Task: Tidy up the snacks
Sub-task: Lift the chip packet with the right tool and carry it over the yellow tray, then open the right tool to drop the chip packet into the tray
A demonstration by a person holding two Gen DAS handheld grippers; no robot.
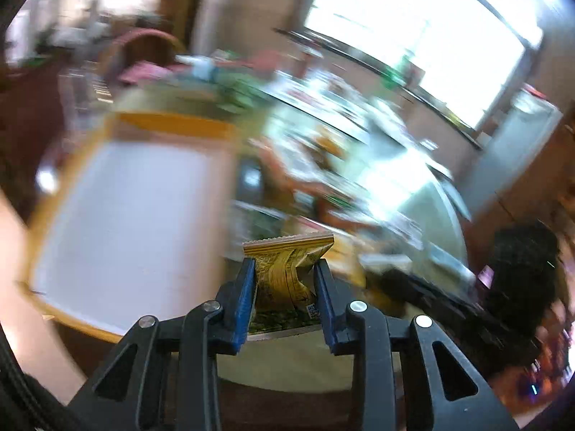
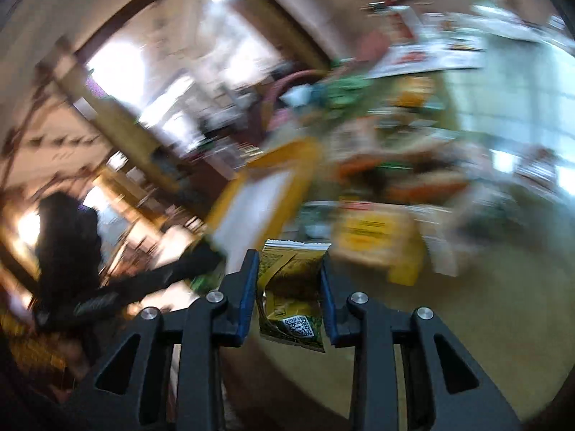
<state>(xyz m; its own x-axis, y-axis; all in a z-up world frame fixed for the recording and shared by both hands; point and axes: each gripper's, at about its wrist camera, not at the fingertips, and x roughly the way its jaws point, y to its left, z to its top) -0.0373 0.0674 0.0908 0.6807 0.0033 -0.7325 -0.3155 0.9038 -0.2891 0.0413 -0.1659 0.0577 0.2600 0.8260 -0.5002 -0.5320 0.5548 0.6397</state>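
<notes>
Left gripper (image 1: 285, 280) and right gripper (image 2: 289, 276) each pinch a gold packet (image 1: 284, 273) (image 2: 293, 280) at frame bottom. Keep both grips firm (background is blurred) and set the packets in the tray (image 1: 125, 215), centre-left.

A round table (image 1: 305, 362) with a pale greenish top is carrying everything here, its bare near part showing clearest in the right wrist view (image 2: 485, 323). A tray (image 1: 169, 125) with an orange-yellow rim and a white floor is lying flat on the table's left side, seen again, tilted by the camera, in the right wrist view (image 2: 305, 168). Beyond and beside the tray, a loose heap of snack packets (image 1: 323, 165) in green, orange and yellow wrappers is spreading across the tabletop, too blurred to tell apart. A larger yellow packet (image 2: 373, 244) is lying near the table's front part.
</notes>
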